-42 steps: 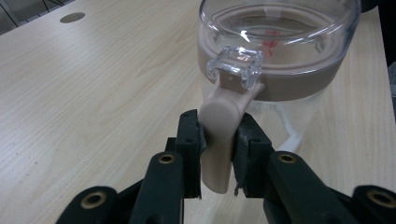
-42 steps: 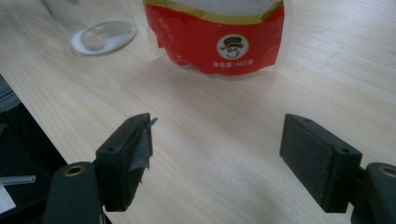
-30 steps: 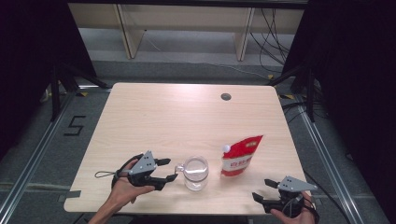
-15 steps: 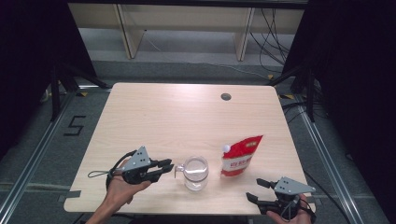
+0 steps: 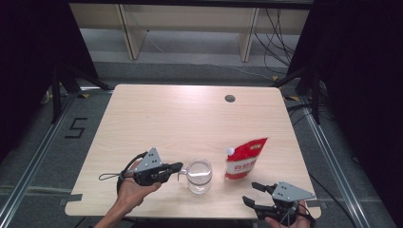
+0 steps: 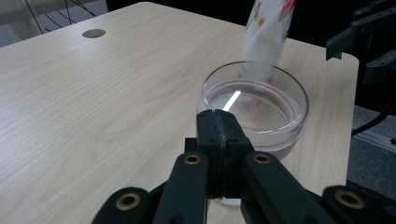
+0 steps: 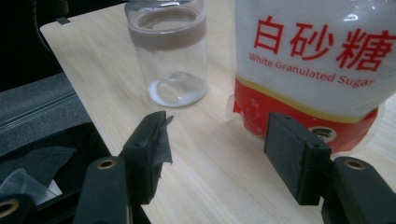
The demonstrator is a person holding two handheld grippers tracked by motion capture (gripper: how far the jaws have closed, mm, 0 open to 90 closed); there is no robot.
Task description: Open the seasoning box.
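The clear glass jar (image 5: 199, 176) is seen at lower centre, beside the red-and-white sugar pouch (image 5: 243, 159). The left gripper (image 5: 177, 167) is clenched at its rim; whether it is pinched cannot be told. The right gripper (image 5: 253, 194), lower right, has just been closing, nothing between its jaws.

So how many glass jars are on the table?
1. The glass jar stands near the table's front edge, between the left gripper and the red sugar pouch.

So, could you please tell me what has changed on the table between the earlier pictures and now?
The left gripper has closed its jaws; they now meet at the rim of the glass jar, though whether they pinch it is unclear. The right gripper has been closing its jaws, with nothing between them, short of the white sugar pouch. Jar and pouch stand where they were.
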